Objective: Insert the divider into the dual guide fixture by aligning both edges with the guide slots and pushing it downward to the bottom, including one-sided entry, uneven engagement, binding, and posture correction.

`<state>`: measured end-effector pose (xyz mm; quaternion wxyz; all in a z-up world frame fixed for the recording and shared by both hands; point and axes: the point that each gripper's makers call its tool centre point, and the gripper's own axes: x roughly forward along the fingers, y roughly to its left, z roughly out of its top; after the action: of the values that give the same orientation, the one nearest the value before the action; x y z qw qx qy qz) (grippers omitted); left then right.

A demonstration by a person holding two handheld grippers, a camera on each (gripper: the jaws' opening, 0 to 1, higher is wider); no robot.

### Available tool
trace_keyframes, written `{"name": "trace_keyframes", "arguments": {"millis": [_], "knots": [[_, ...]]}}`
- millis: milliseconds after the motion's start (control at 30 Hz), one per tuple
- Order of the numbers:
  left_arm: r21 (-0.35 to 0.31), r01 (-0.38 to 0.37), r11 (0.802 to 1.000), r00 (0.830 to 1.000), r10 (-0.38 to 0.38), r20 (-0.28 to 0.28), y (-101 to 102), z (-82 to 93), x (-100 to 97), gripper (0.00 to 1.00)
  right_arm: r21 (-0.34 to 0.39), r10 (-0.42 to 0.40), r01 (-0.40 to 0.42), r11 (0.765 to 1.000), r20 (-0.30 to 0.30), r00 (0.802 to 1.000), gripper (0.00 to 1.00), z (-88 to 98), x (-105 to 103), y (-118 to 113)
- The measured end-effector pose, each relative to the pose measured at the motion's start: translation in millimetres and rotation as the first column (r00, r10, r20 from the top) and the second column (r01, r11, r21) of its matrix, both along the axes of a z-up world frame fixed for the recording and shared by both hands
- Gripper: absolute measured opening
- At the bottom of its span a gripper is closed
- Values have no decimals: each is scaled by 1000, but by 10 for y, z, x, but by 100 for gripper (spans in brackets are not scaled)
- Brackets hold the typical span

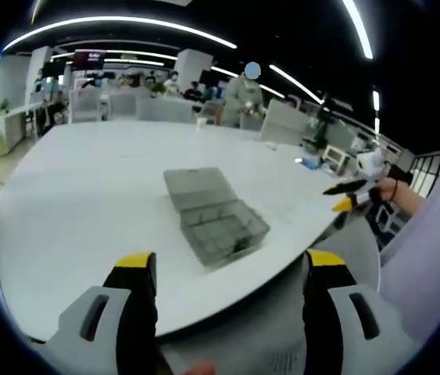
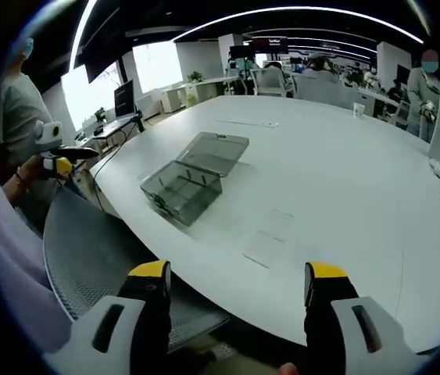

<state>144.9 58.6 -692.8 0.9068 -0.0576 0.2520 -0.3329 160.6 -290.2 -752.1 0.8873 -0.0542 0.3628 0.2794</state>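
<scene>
Left gripper view: left hand-held gripper (image 1: 231, 273) at 6 o'clock, yellow-tipped jaws spread wide, nothing between them. Clear guide fixture (image 1: 213, 215) with its lid laid open sits on the white bench (image 1: 71, 211), near the edge, just past the jaws. Right hand-held gripper (image 1: 352, 195) at 3 o'clock, off the bench edge.

Right gripper view: right hand-held gripper's jaws wide apart, empty. Fixture at 11 o'clock. Clear flat panel, probably the divider (image 2: 270, 238), lies on the bench at centre, apart from the fixture. Grey mesh chair (image 2: 102, 258) at 8 o'clock.
</scene>
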Motion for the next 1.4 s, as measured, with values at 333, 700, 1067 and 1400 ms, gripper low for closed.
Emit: {"name": "trace_keyframes", "arguments": {"millis": [333,700,1067,1400], "knots": [[-1,3,1000,1000,-3,3,2,13,-11,74,-4,1,-1,1000,-2,1000,67,-4,10,-18],[-2,7,1000,1000,-7,2,-11,9,-2,74,-8,6,-6,1000,-3,1000,67,10,3,19],[-8,11,1000,1000,-11,6,-44,29,-9,74,-11,0,0,1000,-6,1000,67,-6,-14,-7],[-8,8,1000,1000,-7,24,-64,120,-10,73,-9,-2,2,1000,-6,1000,66,-15,-32,15]]}}
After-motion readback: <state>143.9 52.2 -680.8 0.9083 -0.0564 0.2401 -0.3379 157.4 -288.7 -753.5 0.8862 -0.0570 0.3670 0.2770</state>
